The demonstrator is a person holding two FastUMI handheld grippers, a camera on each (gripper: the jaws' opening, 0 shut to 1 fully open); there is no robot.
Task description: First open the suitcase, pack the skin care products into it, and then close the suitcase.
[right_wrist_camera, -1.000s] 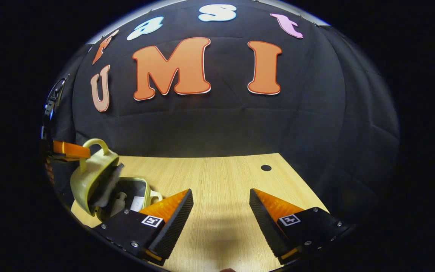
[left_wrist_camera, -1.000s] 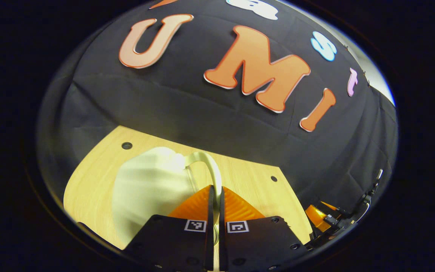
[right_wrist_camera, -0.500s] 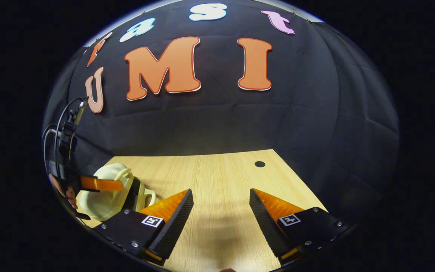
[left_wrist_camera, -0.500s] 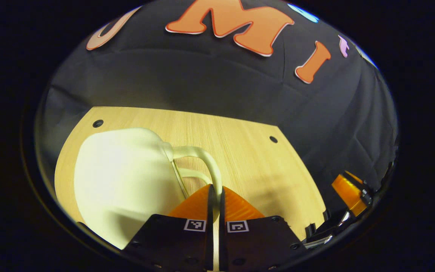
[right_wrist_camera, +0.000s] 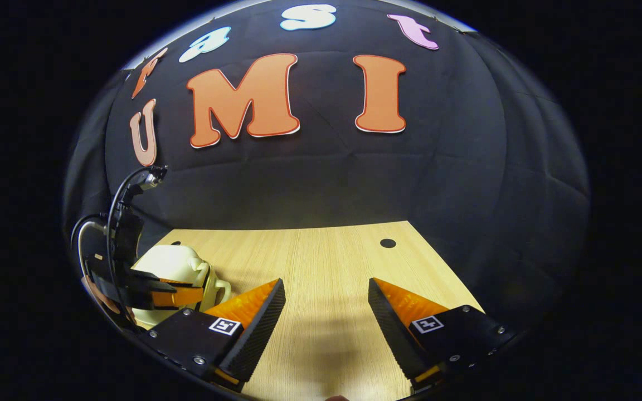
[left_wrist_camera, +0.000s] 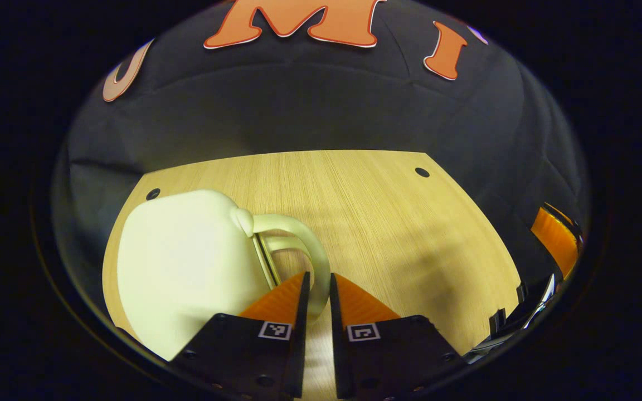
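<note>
The suitcase [left_wrist_camera: 187, 267] sits in the lower left of the left gripper view, a small pale cream shell with rounded corners, lying flat on the wooden table [left_wrist_camera: 377, 223] with its lid down and closed. Its looped handle [left_wrist_camera: 304, 245] of the same cream colour sticks out to the right, curving down toward the bottom centre of the frame, with a thin metallic seam showing where the halves meet. Over in the right gripper view it's at the lower left edge [right_wrist_camera: 173, 264], partly hidden.
</note>
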